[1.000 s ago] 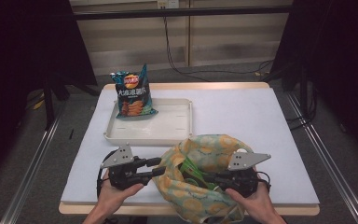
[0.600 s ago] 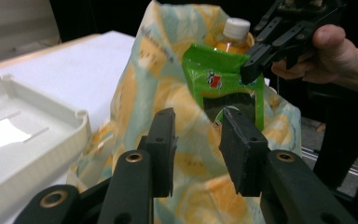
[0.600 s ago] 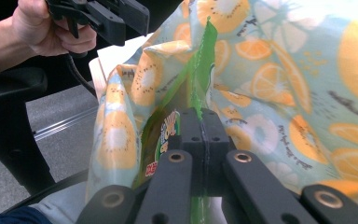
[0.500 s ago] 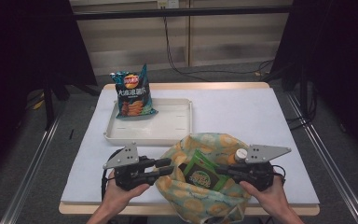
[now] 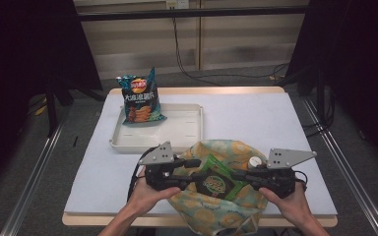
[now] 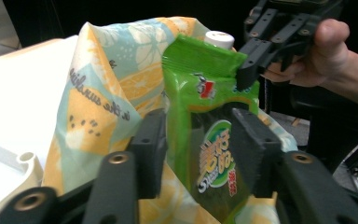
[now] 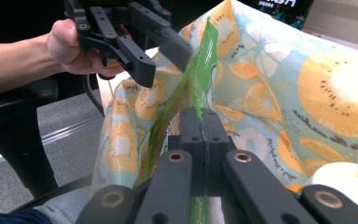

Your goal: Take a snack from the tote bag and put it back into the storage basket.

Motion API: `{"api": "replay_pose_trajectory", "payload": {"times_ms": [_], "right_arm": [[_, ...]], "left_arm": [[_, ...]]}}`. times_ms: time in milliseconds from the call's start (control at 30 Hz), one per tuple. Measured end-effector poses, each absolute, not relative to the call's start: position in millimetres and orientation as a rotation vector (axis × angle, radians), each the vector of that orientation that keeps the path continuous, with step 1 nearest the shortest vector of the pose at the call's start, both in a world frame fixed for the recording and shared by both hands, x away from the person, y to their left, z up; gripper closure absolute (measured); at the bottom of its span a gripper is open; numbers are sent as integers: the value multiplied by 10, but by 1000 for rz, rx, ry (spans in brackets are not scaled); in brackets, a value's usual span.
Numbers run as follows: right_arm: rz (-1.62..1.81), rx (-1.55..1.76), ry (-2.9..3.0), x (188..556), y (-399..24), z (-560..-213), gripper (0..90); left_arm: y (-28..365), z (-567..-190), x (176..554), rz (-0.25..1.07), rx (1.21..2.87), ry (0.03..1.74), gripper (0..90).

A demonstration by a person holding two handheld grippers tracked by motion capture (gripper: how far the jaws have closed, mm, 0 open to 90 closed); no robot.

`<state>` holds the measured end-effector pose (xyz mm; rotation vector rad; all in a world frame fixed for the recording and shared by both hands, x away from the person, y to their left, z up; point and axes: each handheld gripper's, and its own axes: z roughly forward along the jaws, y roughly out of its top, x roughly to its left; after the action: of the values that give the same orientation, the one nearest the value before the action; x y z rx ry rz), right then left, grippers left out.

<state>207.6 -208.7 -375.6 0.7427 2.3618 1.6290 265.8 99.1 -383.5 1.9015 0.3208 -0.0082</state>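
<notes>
Right gripper view shows the right hand-held gripper (image 7: 200,122) clamped on the green snack packet's (image 7: 200,70) edge, half out of the fruit-print bag (image 7: 335,93). The left hand-held gripper (image 6: 198,140) has just been opening, straddling the packet. Light, crinkly and slippery, it is best pinched at the sealed edge.

Grey floor (image 5: 39,196), dark curtains (image 5: 24,59) (perhaps cloth), pale panelled wall (image 5: 236,44).

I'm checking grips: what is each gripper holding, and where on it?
The right gripper is shut on the green packet's top edge. The left gripper's jaws have just been opening; they straddle the packet's body, and contact cannot be told.
</notes>
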Motion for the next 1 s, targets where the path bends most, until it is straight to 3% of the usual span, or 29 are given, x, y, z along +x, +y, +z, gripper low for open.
{"api": "replay_pose_trajectory", "payload": {"times_ms": [200, 433, 833, 1000], "right_arm": [[1647, 718, 2365, 2077, -2083, -3724, 900], [1657, 692, 2367, 2065, -2033, -3680, 900], [1656, 666, 2390, 2102, -1960, -3674, 900], [1651, 673, 2395, 2113, -1983, -3693, 900]], "left_arm": [[929, -3922, 2802, -89, 1936, 344, 427], [904, -3928, 2768, -63, 1938, 290, 435], [908, -3828, 2708, -47, 1913, 213, 667], [910, -3844, 2702, -87, 1920, 206, 701]]}}
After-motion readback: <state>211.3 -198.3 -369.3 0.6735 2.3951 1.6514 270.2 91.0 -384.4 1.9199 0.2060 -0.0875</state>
